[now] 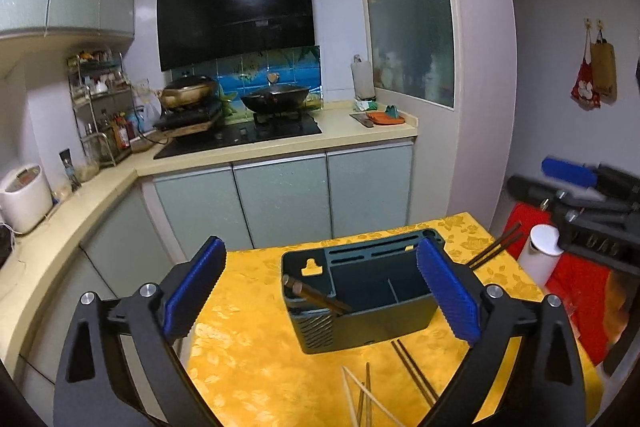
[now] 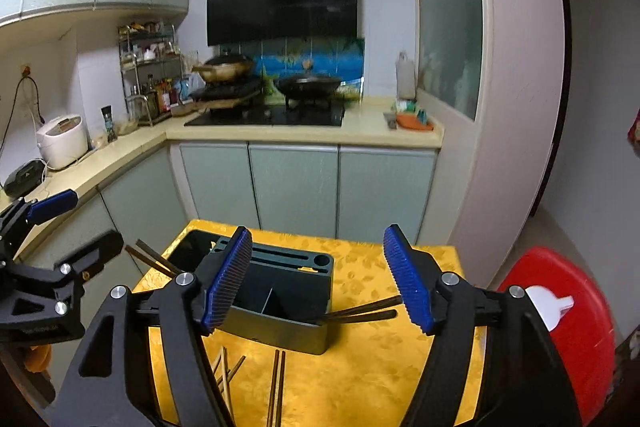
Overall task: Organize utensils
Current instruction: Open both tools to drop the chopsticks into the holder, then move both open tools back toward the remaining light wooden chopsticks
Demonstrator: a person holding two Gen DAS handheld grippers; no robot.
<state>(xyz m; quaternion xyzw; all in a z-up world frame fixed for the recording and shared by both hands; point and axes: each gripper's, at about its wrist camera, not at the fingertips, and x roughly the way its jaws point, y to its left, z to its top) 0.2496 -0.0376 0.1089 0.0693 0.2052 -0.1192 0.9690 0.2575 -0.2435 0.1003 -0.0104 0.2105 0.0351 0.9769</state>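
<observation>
Both tongs, the left gripper (image 1: 320,291) and the right gripper (image 2: 316,279), are seen released above the dark rectangular plastic utensil holder (image 1: 360,323), in which brown wooden chopsticks (image 1: 316,297) are leaned; more chopsticks (image 2: 276,387) are left near the front edge of the yellow-clothed table (image 1: 256,359).

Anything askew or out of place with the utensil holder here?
Yes. The dark chopsticks in the holder lean steeply over its rim rather than standing upright. More chopsticks lie loose on the yellow tablecloth in front.
</observation>
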